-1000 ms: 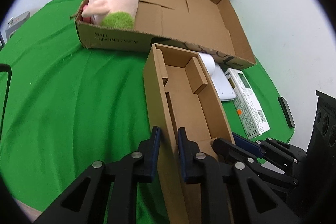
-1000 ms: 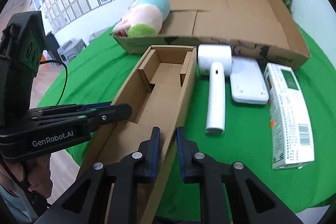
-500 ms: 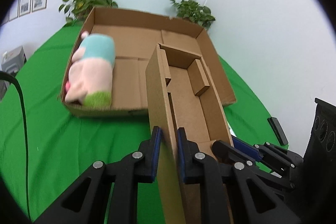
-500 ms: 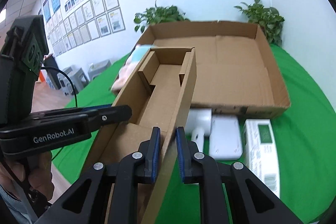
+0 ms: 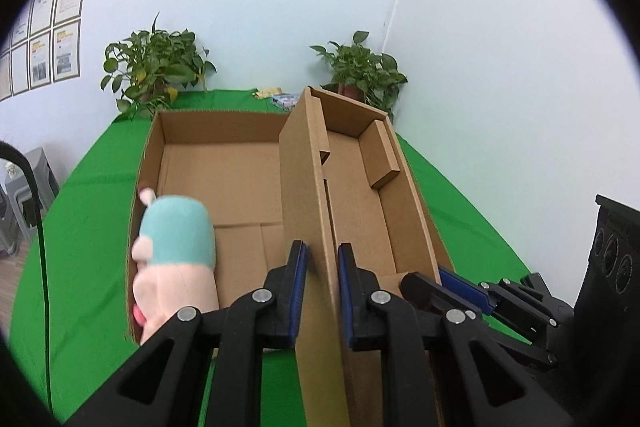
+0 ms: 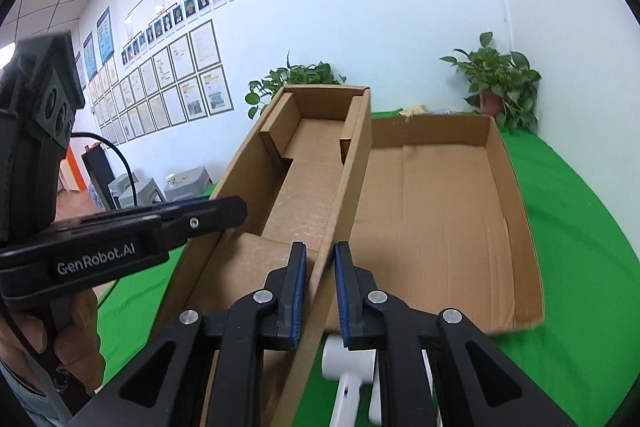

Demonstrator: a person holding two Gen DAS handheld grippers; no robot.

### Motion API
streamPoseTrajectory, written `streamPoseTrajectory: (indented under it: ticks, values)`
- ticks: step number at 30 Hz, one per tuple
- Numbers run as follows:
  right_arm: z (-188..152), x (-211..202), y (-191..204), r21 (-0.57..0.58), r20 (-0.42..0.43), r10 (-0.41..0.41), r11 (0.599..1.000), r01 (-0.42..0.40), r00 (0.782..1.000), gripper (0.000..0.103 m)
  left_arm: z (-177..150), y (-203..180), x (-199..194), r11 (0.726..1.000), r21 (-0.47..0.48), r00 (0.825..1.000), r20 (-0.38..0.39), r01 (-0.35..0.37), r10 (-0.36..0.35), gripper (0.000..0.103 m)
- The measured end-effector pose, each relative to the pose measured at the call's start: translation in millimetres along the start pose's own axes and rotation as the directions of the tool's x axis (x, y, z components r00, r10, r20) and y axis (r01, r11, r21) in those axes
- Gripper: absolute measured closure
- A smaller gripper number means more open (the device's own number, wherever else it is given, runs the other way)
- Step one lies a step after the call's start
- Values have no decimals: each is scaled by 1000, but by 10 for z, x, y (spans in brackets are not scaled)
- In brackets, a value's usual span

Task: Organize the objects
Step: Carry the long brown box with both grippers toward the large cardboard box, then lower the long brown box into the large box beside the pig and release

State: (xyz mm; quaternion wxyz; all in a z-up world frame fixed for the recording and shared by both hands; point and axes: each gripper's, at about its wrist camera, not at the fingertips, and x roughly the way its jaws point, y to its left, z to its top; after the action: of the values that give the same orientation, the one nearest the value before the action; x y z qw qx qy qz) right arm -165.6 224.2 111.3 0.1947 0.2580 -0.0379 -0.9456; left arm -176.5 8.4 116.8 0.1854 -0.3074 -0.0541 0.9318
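Plush toy [image 5: 176, 259] already lies at the left end of the large carton [image 5: 224, 183]. Left gripper [image 5: 322, 291] pinches the left wall of the narrow box [image 5: 360, 195]; right gripper [image 6: 320, 291] pinches its right wall. Box is off the green table [image 6: 580, 227], held above the carton's right half. White device [image 6: 348, 367] remains outside, below. Estimate: one item stowed, one in transit, others pending.

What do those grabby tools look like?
Both tools are black plastic with triangle cut-outs, silver rivets and blue pads on their fingers. The left tool has white "GenRobot.AI" lettering on its side and a black cable behind it.
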Motion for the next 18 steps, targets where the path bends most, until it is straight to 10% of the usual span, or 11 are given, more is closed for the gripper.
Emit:
streamPoseTrajectory:
  ticks: [18]
  values:
    - [683, 1683, -414, 70, -100, 119, 991, -112, 988, 91, 434, 559, 899, 990, 3, 989, -58, -139, 139, 89]
